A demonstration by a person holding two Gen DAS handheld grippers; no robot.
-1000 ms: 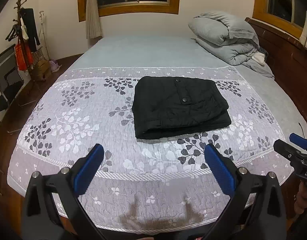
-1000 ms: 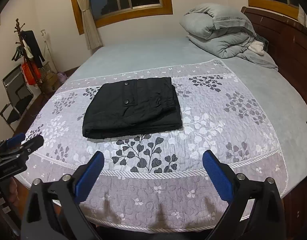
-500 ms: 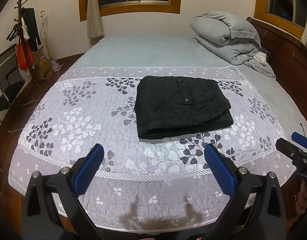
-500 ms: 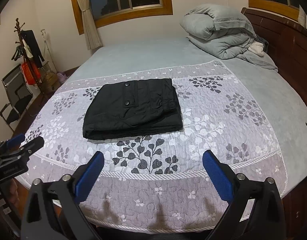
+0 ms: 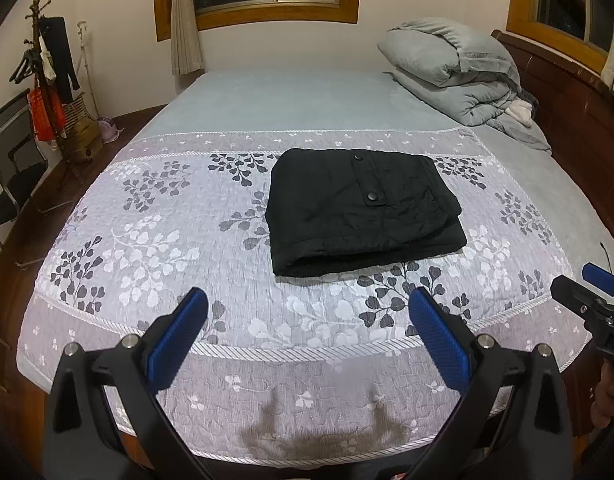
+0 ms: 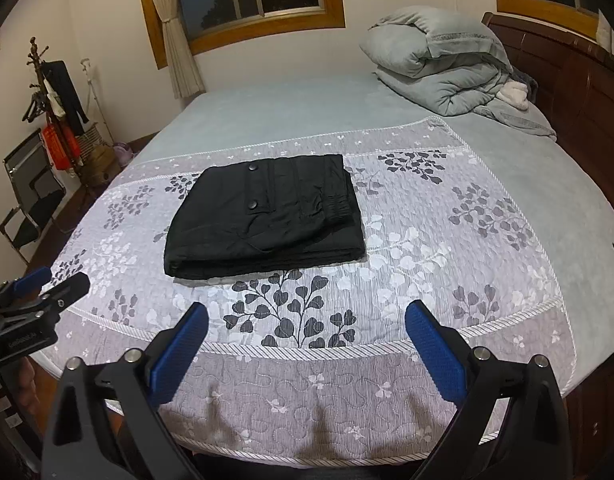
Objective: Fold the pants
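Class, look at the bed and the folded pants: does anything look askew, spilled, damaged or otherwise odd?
Nothing serious stands out. The black pants lie folded flat on the floral bedspread, turned slightly askew to its border, with lower layers peeking past the top fold. The grey duvet is loosely heaped in the far corner. Both grippers, left and right, are open, holding nothing.

black pants [image 5: 359, 208] on a lilac-grey bedspread [image 5: 155, 240] printed with dark and white leaf sprigs; pale blue sheet [image 5: 291, 100] toward the far edge, grey duvet [image 5: 447, 68] at the far right corner; blue gripper pads [image 6: 433, 354].
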